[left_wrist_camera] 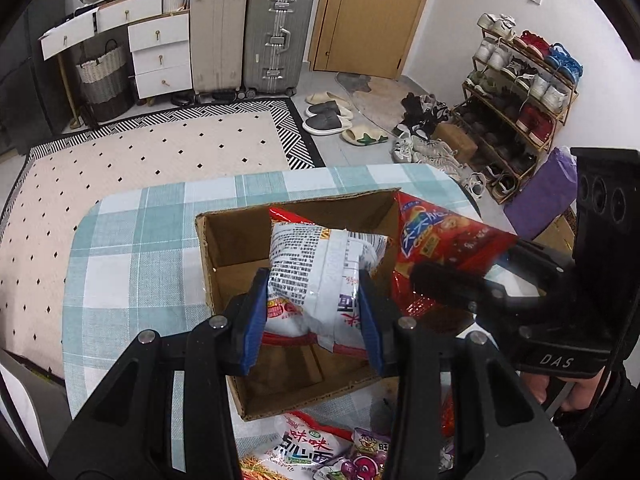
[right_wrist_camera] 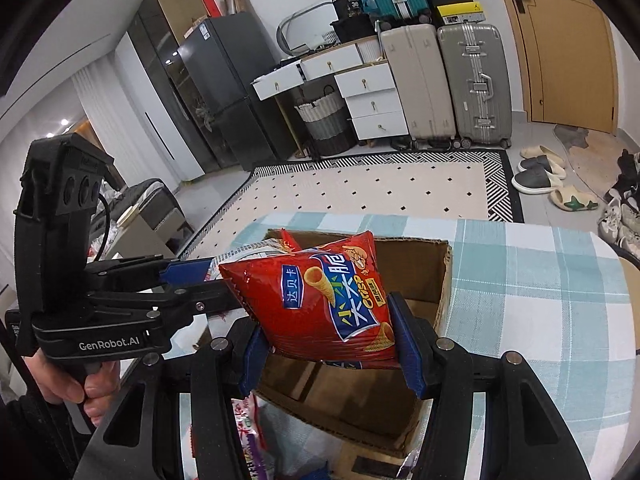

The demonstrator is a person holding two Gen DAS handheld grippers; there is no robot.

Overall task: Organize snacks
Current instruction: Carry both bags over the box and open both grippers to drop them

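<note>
Left gripper: closed on white snack bag, blue pads pressing both sides, bag squeezed between them. Held above open cardboard box, over its inside.

Right gripper: closed on red crisp bag, pads clamping its lower edges, jaws somewhat wider than on the left. Held above same box, near its right wall, just beside white bag. Bags side by side, possibly touching; cannot tell for certain.

Box resting on table with blue-and-white check cloth. More snack packets lying on cloth at near edge of box.

Beyond table: dotted rug on floor, two suitcases upright against wall, white drawer unit, shoe rack, slippers beside wooden door.
</note>
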